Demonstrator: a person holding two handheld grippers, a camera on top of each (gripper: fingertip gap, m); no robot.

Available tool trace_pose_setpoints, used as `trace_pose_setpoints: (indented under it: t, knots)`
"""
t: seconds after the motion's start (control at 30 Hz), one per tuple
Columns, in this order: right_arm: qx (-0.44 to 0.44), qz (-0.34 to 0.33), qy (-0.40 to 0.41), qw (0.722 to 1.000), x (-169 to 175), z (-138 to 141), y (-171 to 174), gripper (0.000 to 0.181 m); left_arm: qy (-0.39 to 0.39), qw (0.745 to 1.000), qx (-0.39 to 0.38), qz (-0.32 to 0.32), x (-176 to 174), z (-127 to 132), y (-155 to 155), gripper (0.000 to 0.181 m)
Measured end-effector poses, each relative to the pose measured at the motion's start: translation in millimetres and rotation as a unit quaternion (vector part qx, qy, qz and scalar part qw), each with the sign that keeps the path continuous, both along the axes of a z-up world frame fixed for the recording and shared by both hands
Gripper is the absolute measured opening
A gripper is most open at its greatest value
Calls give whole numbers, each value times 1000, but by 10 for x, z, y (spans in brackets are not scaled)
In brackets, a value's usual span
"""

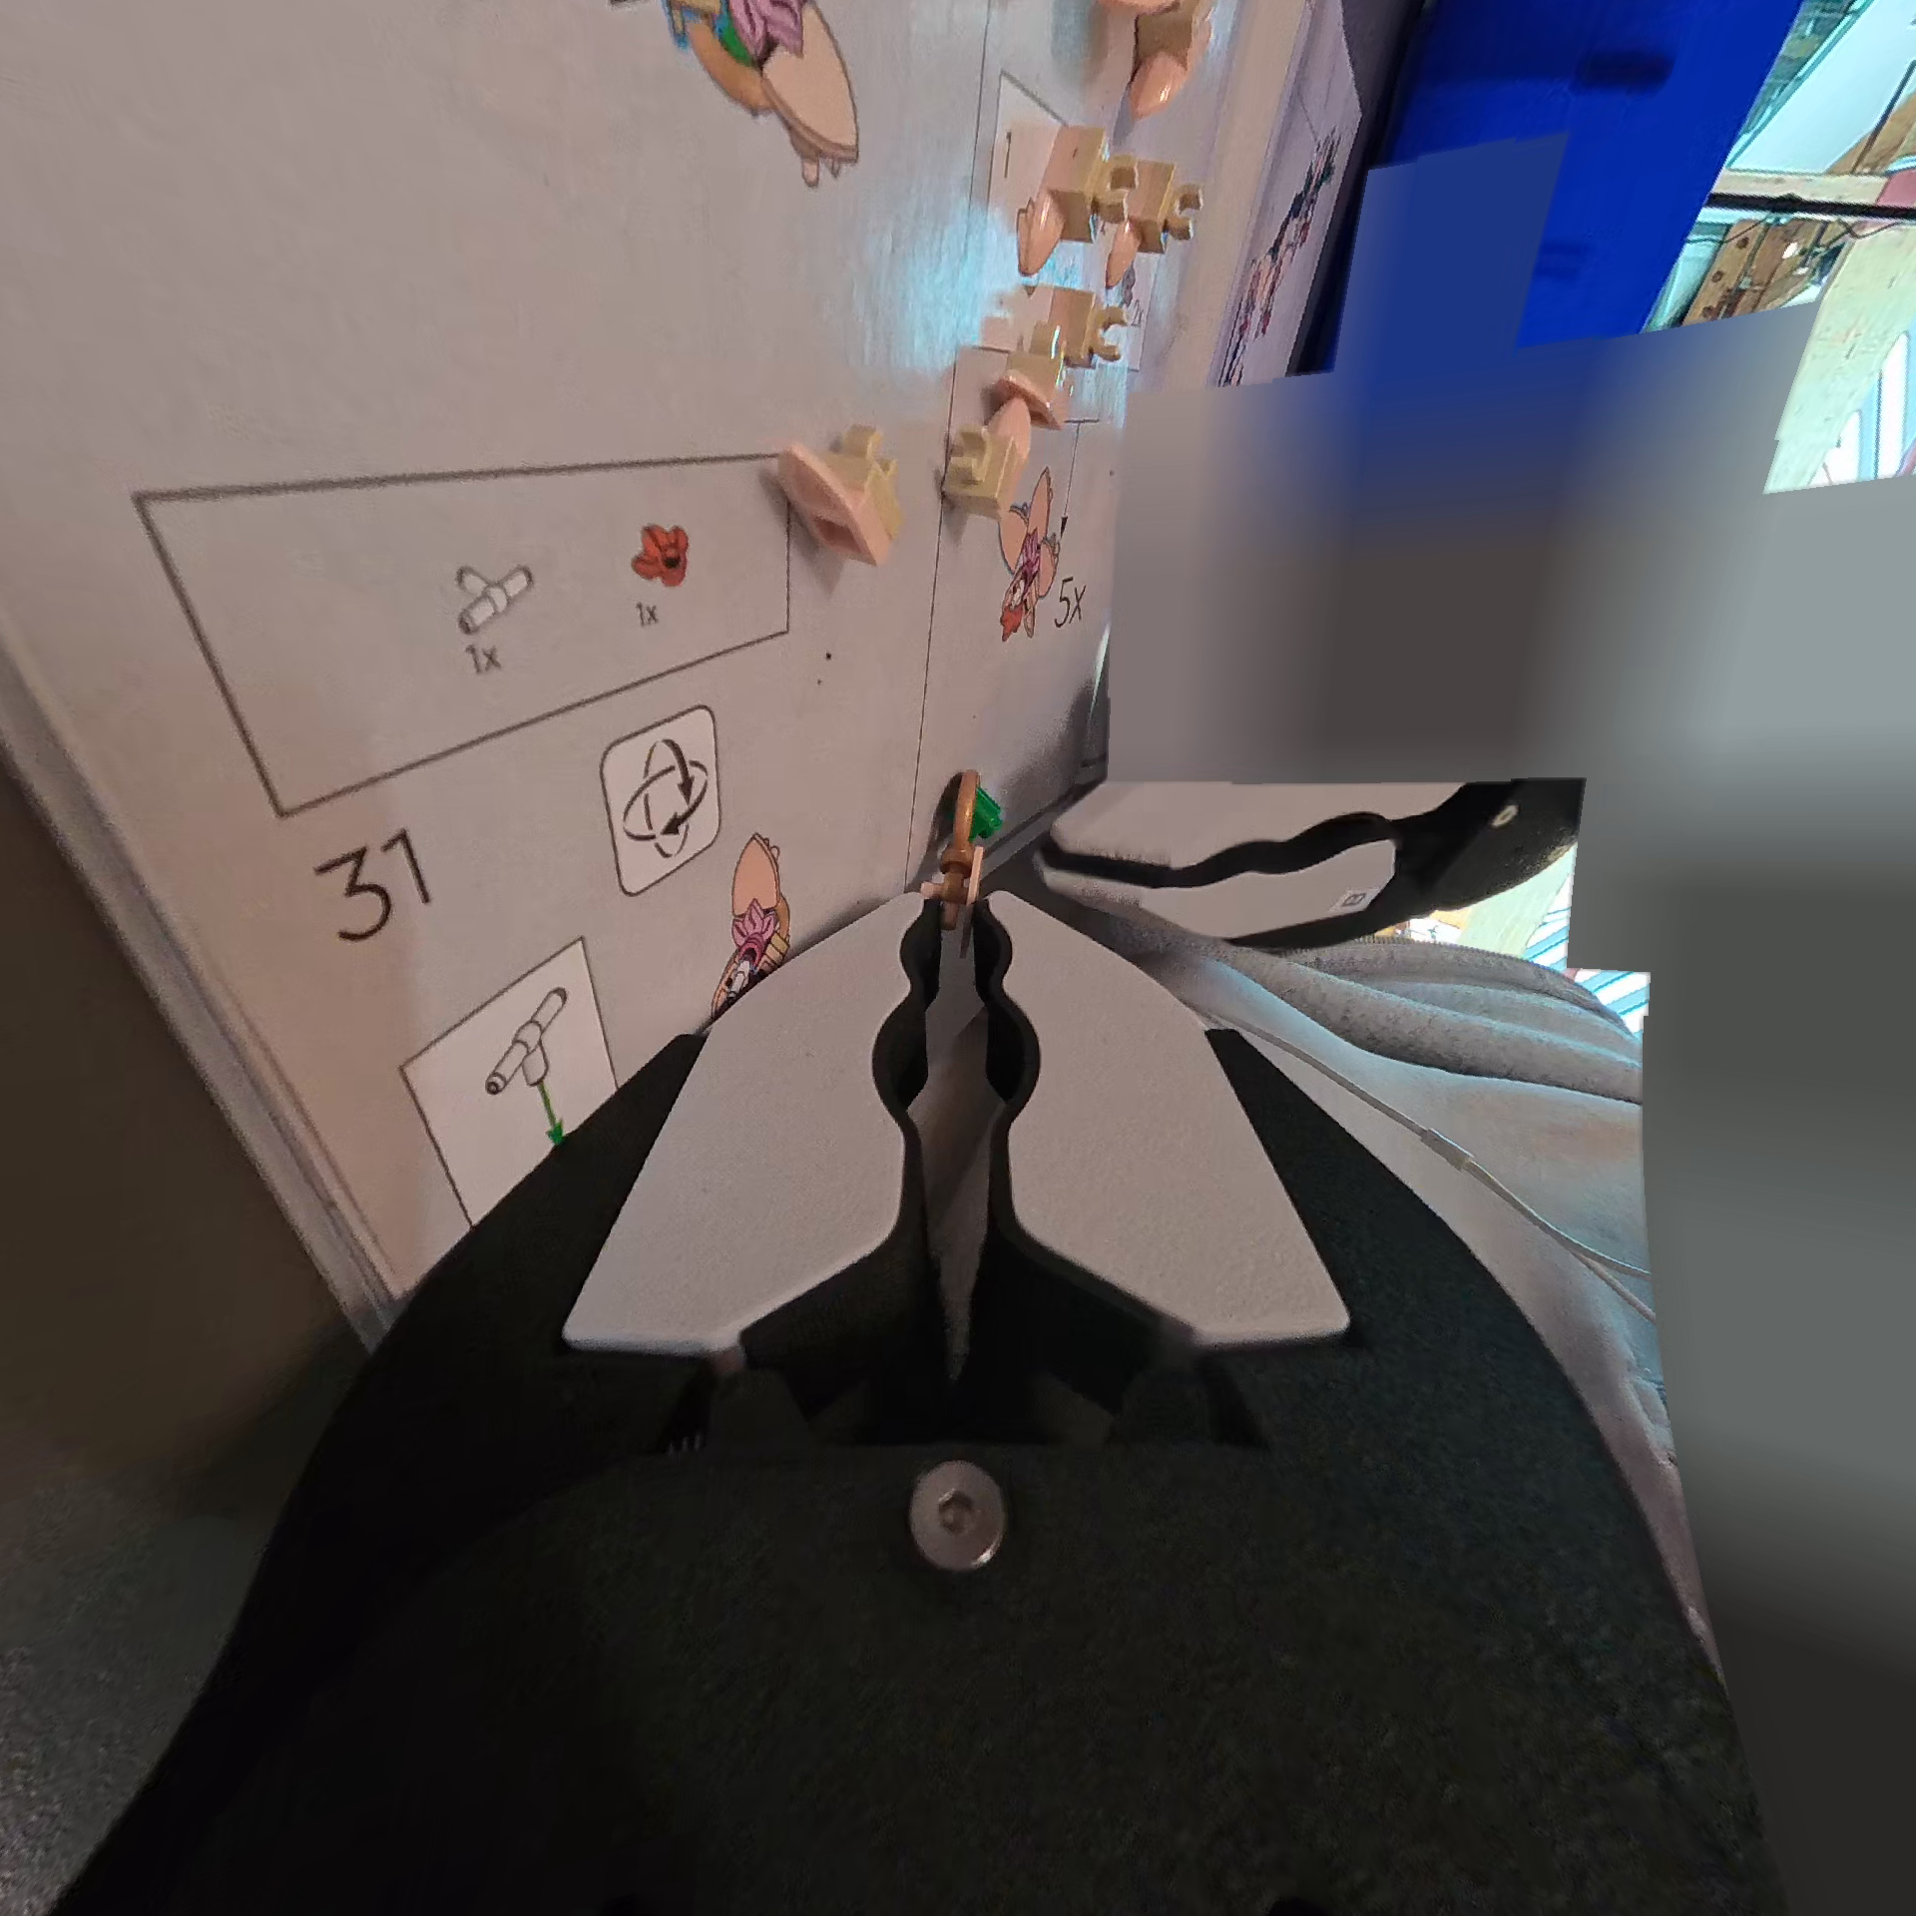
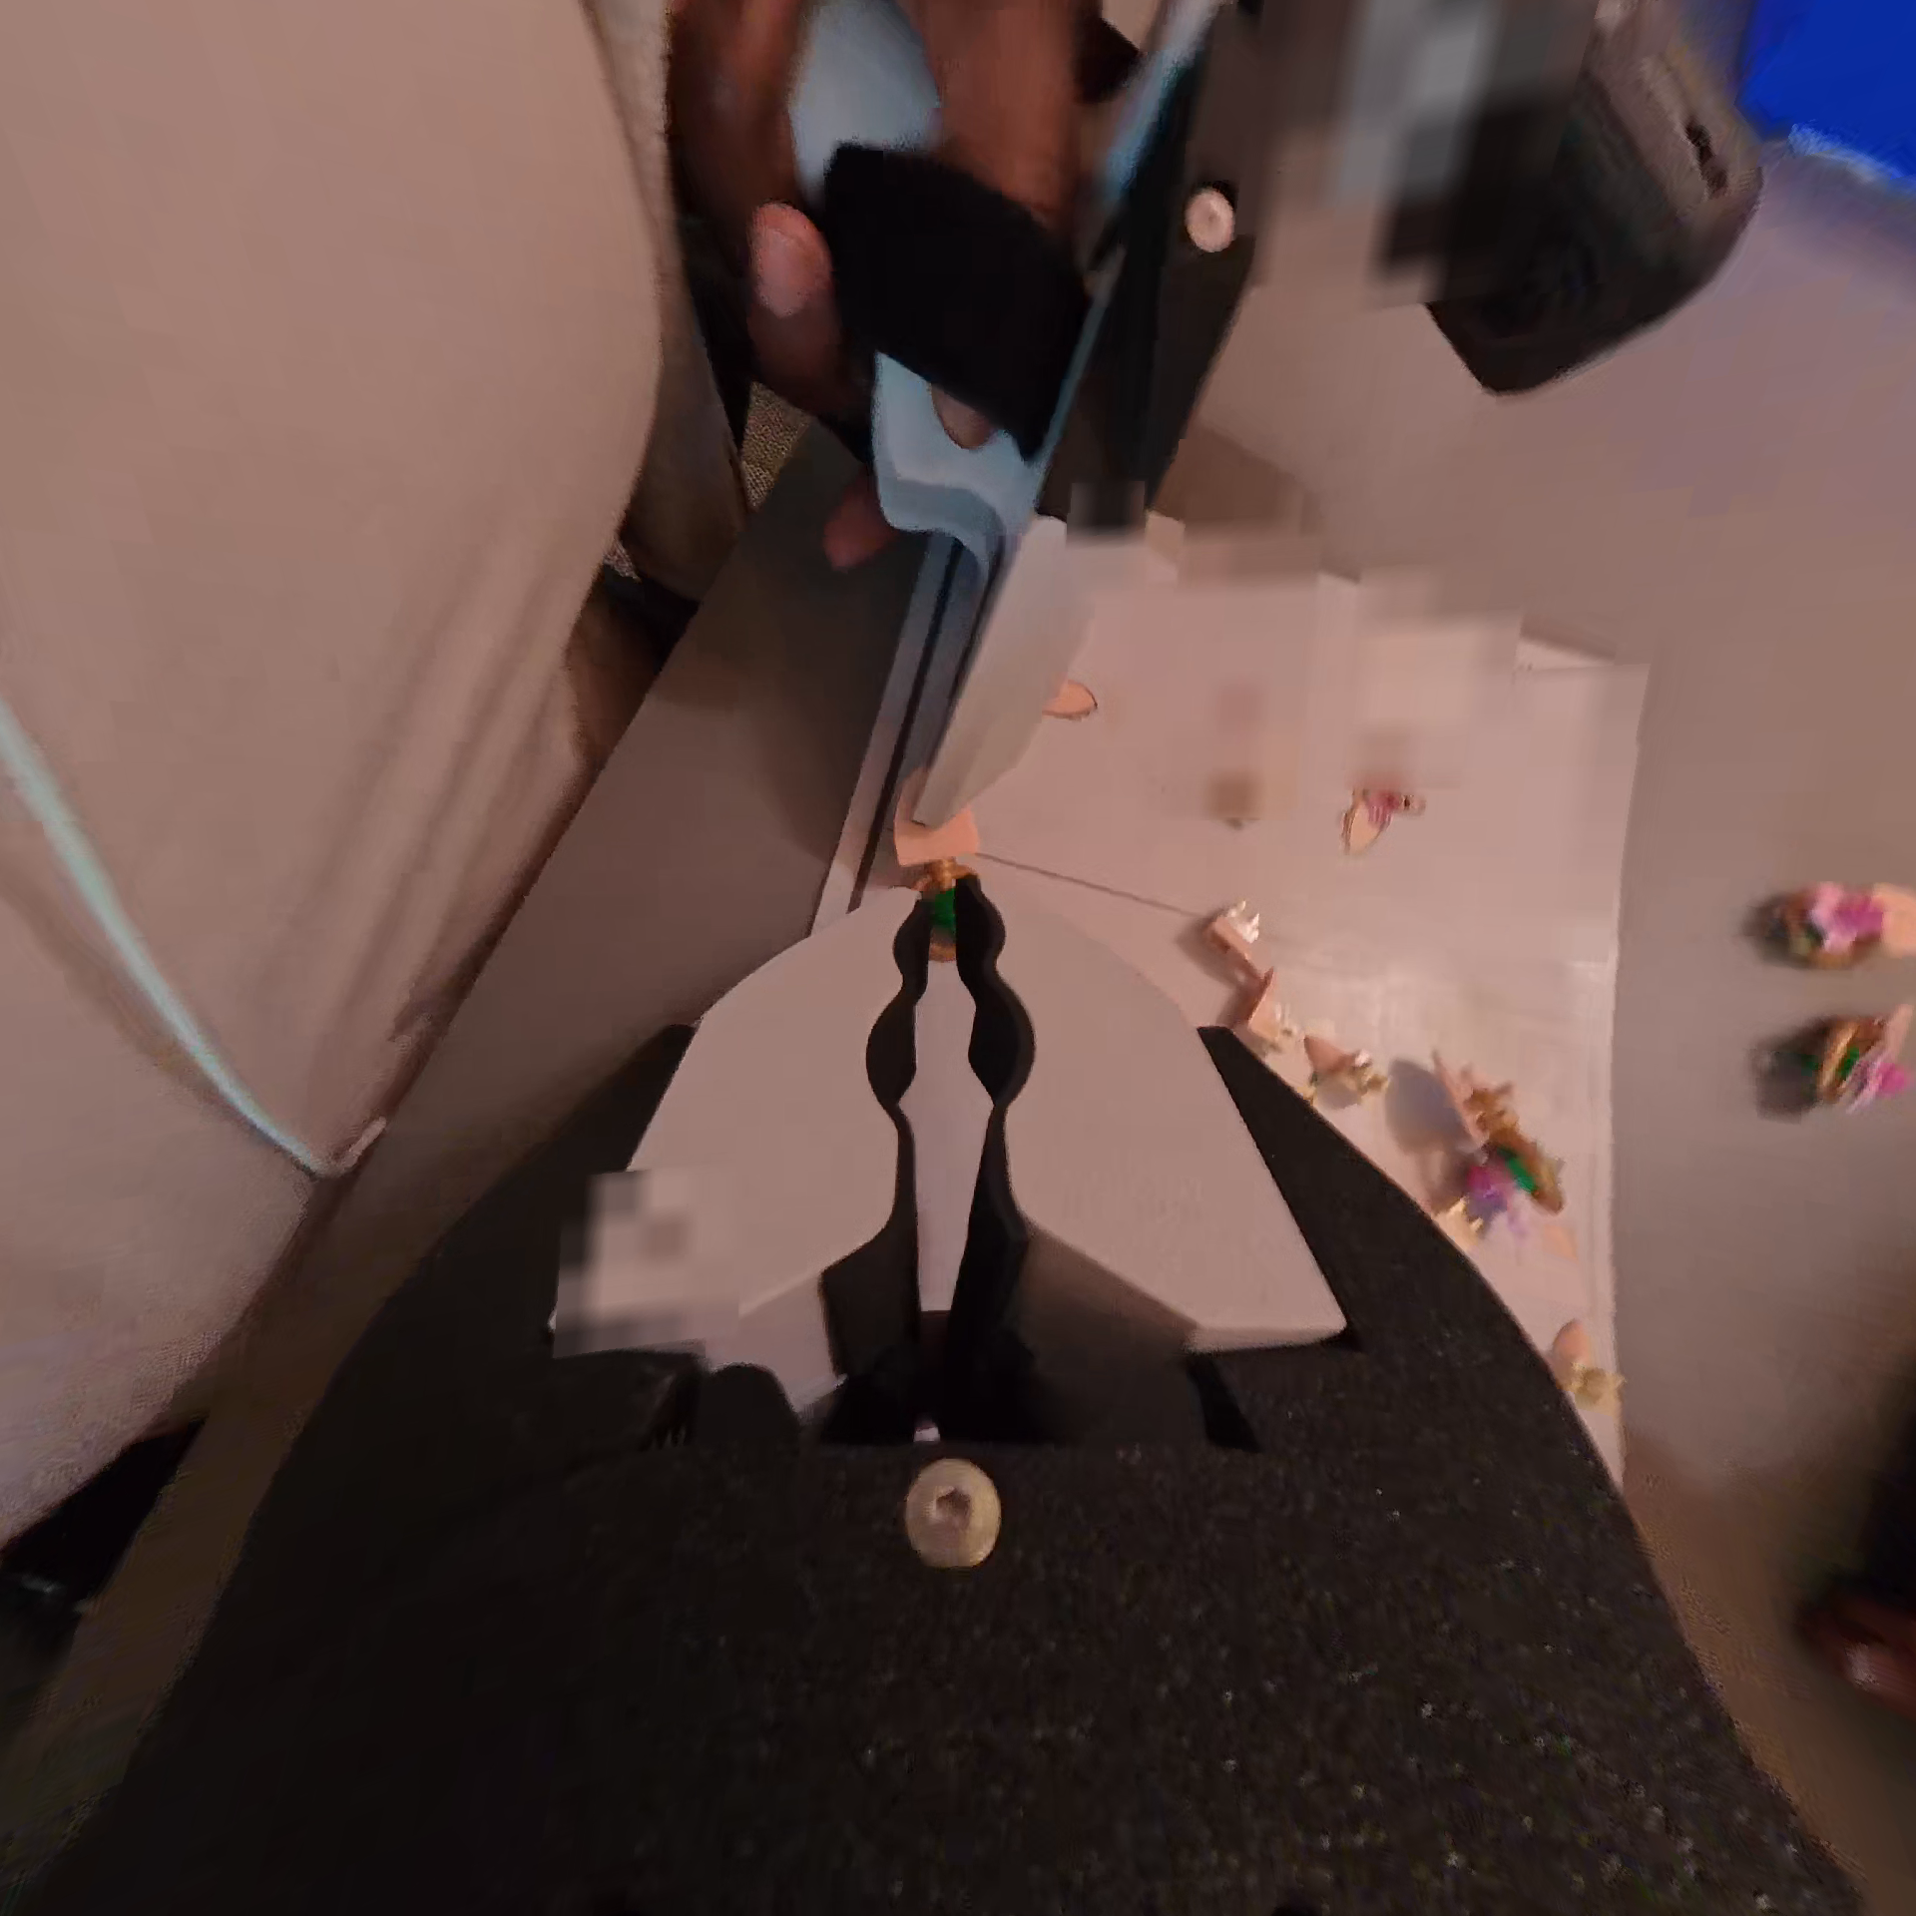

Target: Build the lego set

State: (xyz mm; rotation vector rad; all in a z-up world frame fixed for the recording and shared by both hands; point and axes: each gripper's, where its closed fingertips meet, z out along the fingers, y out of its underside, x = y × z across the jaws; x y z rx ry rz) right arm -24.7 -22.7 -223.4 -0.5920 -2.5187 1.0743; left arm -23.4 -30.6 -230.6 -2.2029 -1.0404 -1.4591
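Note:
My left gripper (image 1: 954,904) is shut on a small gold and tan piece (image 1: 962,845) that carries a green bit (image 1: 988,816) at its far end. It hovers over the open instruction booklet (image 1: 498,311). My right gripper (image 2: 946,904) is shut on the green and gold end of the same small piece (image 2: 944,914). The left gripper (image 2: 933,804) comes down from above in the right wrist view and meets it tip to tip over a pale pink part (image 2: 938,842). The right gripper's black fingers (image 1: 1296,861) show side-on in the left wrist view.
Several small tan and pink sub-builds (image 1: 842,498) lie on the booklet (image 2: 1452,933). Two flower builds (image 2: 1835,923) sit on the table beyond it, a third (image 2: 1503,1161) on the page. A person's light-clothed body (image 2: 259,622) fills the left side. My two grippers' fingertips are within a few centimetres of each other.

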Motion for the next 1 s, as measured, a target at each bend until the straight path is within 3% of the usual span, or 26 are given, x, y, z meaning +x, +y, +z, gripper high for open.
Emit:
trace_pose_setpoints:
  t: [0.13,0.5,0.83,1.0]
  knots:
    - [50,36,23,998,-28,-75,20,5,-1,1000,1,1,-2,1,-1,5]
    - [57,74,-4,996,-52,-127,-7,8,-1,1000,1,-5,1,1,-7,5]
    - [-78,-26,-115,990,-18,-133,15,6,-6,1000,6,-4,-1,6,-8,5]
    - [-155,-94,-188,965,-28,-120,12,6,-2,1000,7,-1,0,5,-6,5]
